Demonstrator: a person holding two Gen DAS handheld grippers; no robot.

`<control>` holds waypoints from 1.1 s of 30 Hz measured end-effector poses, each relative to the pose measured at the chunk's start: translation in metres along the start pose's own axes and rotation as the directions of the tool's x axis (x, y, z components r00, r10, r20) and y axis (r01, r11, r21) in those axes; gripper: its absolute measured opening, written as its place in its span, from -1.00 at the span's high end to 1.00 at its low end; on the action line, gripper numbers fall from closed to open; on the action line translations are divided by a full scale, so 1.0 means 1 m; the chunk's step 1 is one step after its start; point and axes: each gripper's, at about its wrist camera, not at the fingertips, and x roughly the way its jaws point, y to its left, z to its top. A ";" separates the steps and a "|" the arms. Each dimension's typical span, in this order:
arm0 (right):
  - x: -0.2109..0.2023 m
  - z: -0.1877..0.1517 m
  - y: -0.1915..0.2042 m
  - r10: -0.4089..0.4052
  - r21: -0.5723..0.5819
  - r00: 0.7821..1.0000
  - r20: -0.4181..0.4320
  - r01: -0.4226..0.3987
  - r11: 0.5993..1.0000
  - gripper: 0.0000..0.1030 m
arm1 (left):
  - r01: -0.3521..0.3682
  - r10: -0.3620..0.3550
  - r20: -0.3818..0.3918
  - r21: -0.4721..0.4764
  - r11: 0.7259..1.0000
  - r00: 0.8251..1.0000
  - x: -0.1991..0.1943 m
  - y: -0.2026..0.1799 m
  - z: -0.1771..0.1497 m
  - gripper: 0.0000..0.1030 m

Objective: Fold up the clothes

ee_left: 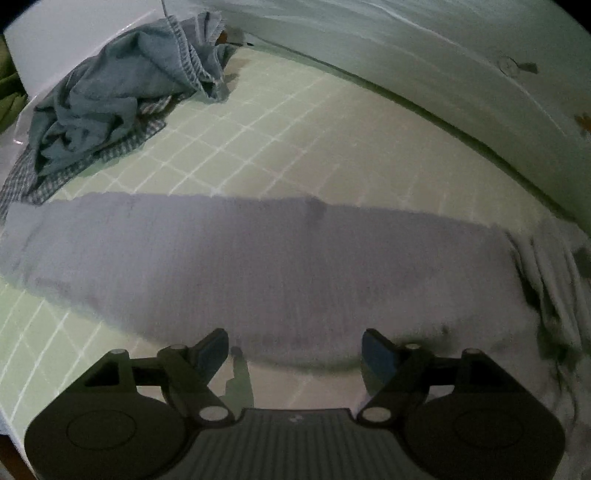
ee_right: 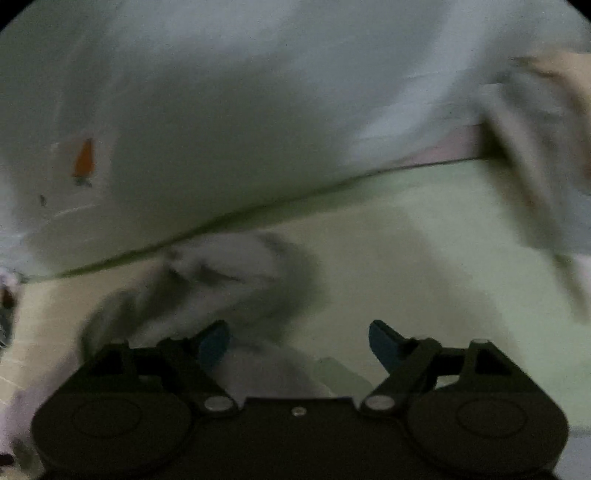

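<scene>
From your left wrist camera, your left tool [ee_left: 295, 349] stands wide open with nothing between its blue pads [ee_left: 380, 354], hovering over the near edge of a pale grey cloth [ee_left: 258, 266]. That cloth lies flat as a long folded band across the surface [ee_left: 332, 147], a light green mat ruled with a white grid. Its right end runs into a bunch of rumpled white fabric [ee_left: 554, 280]. Well apart from it, at the far left corner of the surface, you have a heap of crumpled blue-grey clothes [ee_left: 122, 92] lying on a checked piece [ee_left: 44, 181], against a white box [ee_left: 66, 33]. A white wall [ee_left: 424, 55] rises along the far side of the surface.

From your right wrist camera, the picture is badly blurred. Your right tool [ee_right: 299, 345] is wide open too, and empty. Just beyond its left finger and partly under the tool lies a rumpled pale grey cloth [ee_right: 221, 280] on the green surface [ee_right: 424, 258], near the foot of the white wall [ee_right: 221, 110]. On the wall to the left there is a small orange mark [ee_right: 84, 158]. At the right edge you see a smeared pale shape [ee_right: 535, 147]; I cannot tell what it is.
</scene>
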 end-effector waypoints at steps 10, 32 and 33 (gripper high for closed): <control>0.086 0.074 0.033 -0.036 -0.066 0.997 -0.071 0.032 0.997 0.81 | -0.005 0.005 -0.014 -0.008 1.000 1.000 0.029 0.005 0.018 -0.56; -0.024 -0.018 0.056 -0.155 -0.187 0.986 0.062 0.164 0.969 -0.44 | -0.032 0.032 0.007 -0.036 0.999 0.999 0.024 0.018 0.005 -0.58; -0.035 -0.028 0.057 -0.144 -0.177 0.988 0.063 0.153 0.972 -0.43 | -0.027 0.028 0.010 -0.036 0.999 1.000 0.021 0.019 0.002 -0.58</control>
